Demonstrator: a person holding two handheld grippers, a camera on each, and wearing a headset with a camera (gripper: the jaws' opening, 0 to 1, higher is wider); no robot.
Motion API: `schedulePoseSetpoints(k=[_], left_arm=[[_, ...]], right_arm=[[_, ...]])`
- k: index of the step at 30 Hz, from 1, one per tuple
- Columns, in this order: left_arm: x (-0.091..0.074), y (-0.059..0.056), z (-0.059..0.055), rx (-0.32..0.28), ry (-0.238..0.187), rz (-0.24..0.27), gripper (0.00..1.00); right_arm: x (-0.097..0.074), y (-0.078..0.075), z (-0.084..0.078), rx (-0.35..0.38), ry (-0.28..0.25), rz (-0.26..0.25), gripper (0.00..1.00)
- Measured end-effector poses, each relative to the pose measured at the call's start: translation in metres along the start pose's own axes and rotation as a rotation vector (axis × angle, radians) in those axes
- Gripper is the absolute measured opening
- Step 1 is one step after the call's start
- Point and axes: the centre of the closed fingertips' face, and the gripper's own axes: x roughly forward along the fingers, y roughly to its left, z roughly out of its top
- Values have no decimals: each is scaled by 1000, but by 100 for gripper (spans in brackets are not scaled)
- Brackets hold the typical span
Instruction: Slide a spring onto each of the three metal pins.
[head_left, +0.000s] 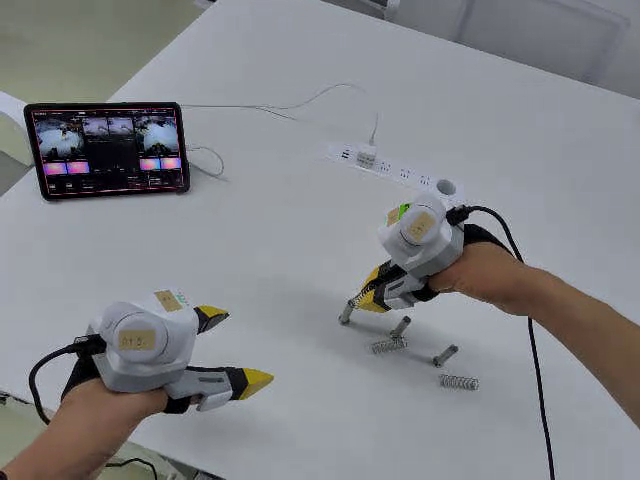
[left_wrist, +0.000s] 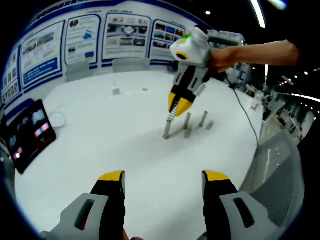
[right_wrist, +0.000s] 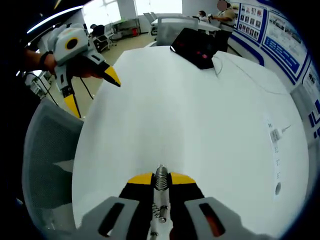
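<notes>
White table (head_left: 280, 250) spreads under both grippers, and poster boards (left_wrist: 85, 37) line the far wall in the left gripper view. Take the first pin (head_left: 346, 313) as the mark. It stands upright on the table. The right gripper (head_left: 368, 296) hangs just above it, jaws closed on a spring (head_left: 356, 298) whose lower end meets the pin's top. In the right gripper view the coil is pinched between the yellow tips and runs along the jaws.

Just right of the first pin stands the second pin (head_left: 400, 326), and further right the third pin (head_left: 445, 355). Neither wears a spring. A loose spring (head_left: 388, 346) lies flat a little right of the first pin and nearer the person, and the farther spring (head_left: 459, 381) lies further out the same way. The left gripper (head_left: 233, 347) hovers well left of the first pin and nearer the person, jaws wide open and empty. A tablet (head_left: 108, 148) stands far to the pin's left and beyond it, and a power strip (head_left: 385, 168) lies beyond the pin.

The spring looks light, thin-wired and lively. Too hard a squeeze would likely kink it or flick it out. It is best held across the coils at the upper half, with the lower end free and in line with the pin. The pin is small and may tip under a sideways push.
</notes>
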Motion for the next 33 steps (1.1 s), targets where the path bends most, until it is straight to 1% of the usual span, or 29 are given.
schedulePoseSetpoints(k=[10, 12, 20, 26, 33], left_arm=[[-4, 1, -5, -7, 6, 4, 63], [-5, 1, -6, -10, 5, 6, 63], [-7, 3, -6, -12, 5, 11, 63], [-8, 3, -7, -19, 4, 12, 63], [-10, 5, -8, -24, 4, 20, 63]], right_arm=[[8, 0, 2, -21, 17, 4, 13], [8, 0, 5, -20, 10, 4, 13], [15, 1, 5, -43, 27, 3, 13], [22, 3, 3, -66, 45, 11, 13], [29, 1, -1, -83, 61, 16, 13]])
